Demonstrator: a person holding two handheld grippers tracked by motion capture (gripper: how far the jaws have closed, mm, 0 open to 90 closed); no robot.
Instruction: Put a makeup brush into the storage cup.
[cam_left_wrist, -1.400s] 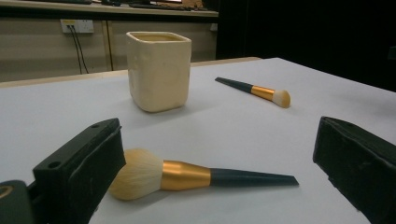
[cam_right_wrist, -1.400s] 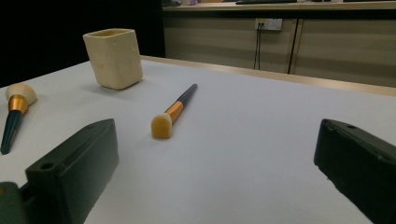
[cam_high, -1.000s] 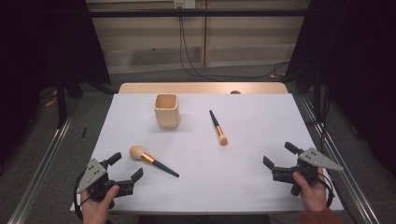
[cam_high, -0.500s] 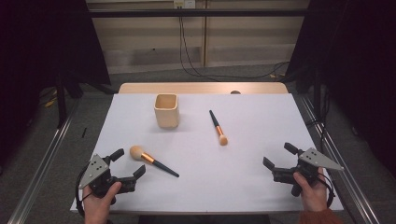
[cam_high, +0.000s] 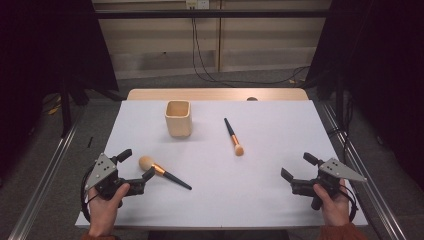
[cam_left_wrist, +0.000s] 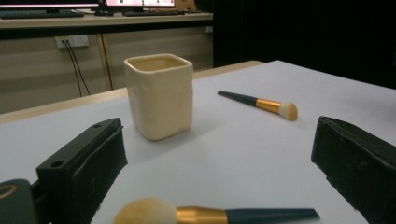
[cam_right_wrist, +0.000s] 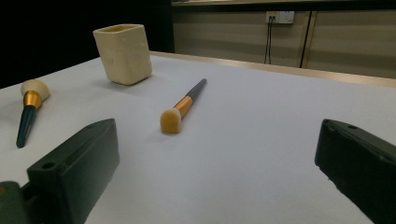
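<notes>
Left gripper (cam_high: 135, 165) has its jaws spread wide with the round brush (cam_high: 162, 171) lying right between them, so nothing blocks it there. Straight ahead of it the cream cup (cam_high: 178, 118) stands in the way, with the slim brush (cam_high: 233, 136) off to its right. Right gripper (cam_high: 296, 168) has bare tabletop (cam_high: 280, 125) ahead of it.

A round-headed brush (cam_high: 162, 171) with gold ferrule and dark handle is lying flat on the white table (cam_high: 260, 170); its bristles are pointing left.
</notes>
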